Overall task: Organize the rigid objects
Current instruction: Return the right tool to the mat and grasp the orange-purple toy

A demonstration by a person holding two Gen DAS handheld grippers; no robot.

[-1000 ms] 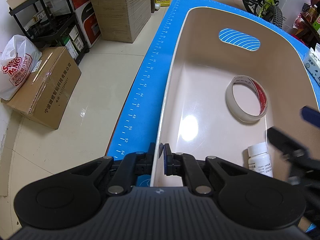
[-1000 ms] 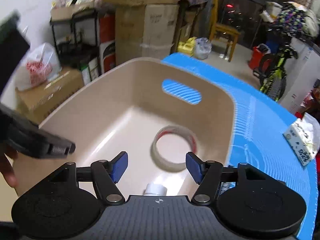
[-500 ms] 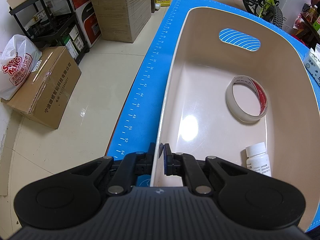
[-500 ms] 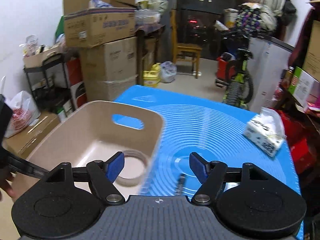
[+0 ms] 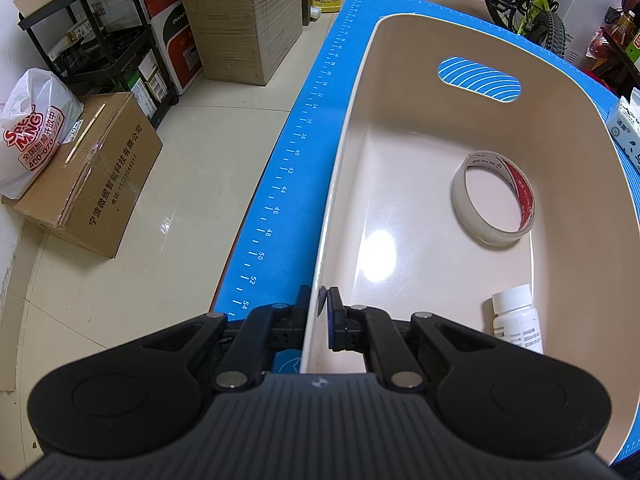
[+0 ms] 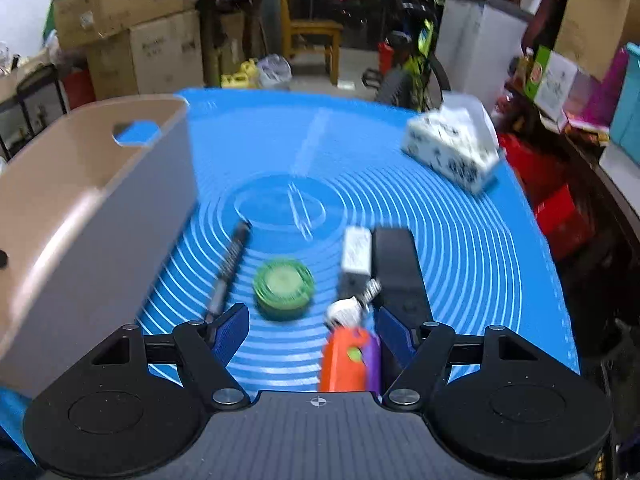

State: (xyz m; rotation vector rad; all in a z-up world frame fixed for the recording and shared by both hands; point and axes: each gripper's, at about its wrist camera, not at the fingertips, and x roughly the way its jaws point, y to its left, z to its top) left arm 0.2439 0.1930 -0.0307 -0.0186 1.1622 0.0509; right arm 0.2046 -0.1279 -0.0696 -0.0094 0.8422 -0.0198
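the left gripper [image 5: 319,312] was clamped on the near rim of the beige bin [image 5: 348,128], one finger outside the wall and one inside, pads pressed to the plastic. the bin sat on a blue mat [image 5: 288,184] printed with a ruler scale along its edge. inside it lay a roll of tape [image 5: 494,198] flat on the floor toward the far right, and a white pill bottle [image 5: 518,322] on its side near the right wall, well apart from the roll. the right gripper [image 6: 312,330] hung over the open mat beside the bin [image 6: 92,200], its jaws spread wide with nothing pressed between the blue pads — the view there was blurred. on the mat ahead of it sat a green round lid-like object [image 6: 283,286], a dark pen [image 6: 230,268] lying slantwise just left of that, and to the right a small white box [image 6: 355,250] beside a black rectangular block [image 6: 398,268]. an orange and purple item [image 6: 350,360] with a white, springy piece [image 6: 352,304] at its tip lay close in front of the right finger; what it was could not be told. a tissue pack [image 6: 452,148] rested at the far right of the mat.
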